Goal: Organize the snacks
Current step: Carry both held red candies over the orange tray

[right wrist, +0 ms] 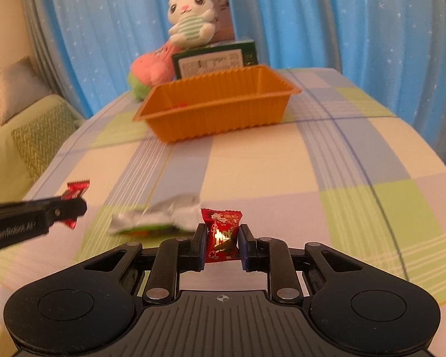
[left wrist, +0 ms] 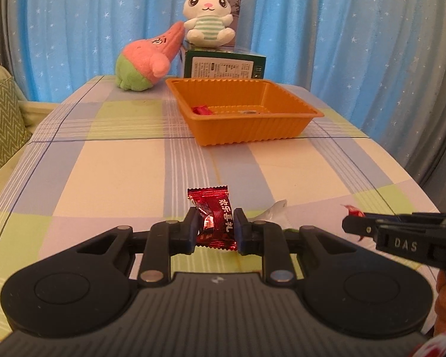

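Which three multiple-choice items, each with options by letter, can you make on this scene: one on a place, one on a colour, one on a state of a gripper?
1. Where does the white plush toy sit?
A. inside the tray
B. on the green box
C. on the tablecloth, beside the grippers

2. What colour is the tray?
A. orange
B. blue
C. white

3. What is the state of the left gripper?
A. wide open and empty
B. shut on nothing
C. shut on a red candy

Key: 1 B, the toy sits on top of the box behind the tray. 2 A, its ribbed walls are orange in both views. 3 C, the left wrist view shows both pads pressing on the red wrapper.
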`<state>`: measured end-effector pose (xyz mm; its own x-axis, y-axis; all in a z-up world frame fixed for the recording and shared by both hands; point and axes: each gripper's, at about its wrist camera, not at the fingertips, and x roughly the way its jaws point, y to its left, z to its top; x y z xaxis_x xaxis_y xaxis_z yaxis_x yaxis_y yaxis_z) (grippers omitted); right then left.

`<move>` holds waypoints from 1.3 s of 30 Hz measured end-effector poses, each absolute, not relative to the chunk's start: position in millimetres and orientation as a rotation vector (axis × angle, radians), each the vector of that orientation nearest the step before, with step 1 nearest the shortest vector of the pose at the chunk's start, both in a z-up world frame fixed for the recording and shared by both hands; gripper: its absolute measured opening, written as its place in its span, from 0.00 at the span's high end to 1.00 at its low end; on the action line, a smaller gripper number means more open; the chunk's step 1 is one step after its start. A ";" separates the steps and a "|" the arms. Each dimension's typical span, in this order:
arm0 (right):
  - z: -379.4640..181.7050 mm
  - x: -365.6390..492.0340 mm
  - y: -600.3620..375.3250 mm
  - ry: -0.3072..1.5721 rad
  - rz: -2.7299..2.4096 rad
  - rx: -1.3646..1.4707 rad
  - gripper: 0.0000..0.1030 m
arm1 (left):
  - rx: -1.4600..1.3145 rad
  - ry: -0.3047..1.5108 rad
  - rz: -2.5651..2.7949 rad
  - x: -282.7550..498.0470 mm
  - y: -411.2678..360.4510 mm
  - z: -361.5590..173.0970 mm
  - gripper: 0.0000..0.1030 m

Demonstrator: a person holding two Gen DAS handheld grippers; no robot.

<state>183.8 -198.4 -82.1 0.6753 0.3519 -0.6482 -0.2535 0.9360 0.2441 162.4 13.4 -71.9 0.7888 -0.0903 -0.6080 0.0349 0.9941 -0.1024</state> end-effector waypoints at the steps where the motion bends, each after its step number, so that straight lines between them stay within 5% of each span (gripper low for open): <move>1: -79.8 187.3 -199.7 0.750 0.337 0.138 0.78 | -0.084 0.655 -0.075 164.8 11.1 -69.8 0.79; 39: -33.8 329.4 -232.6 0.606 0.281 0.204 0.78 | -0.069 0.573 -0.077 311.7 -4.5 -25.3 0.79</move>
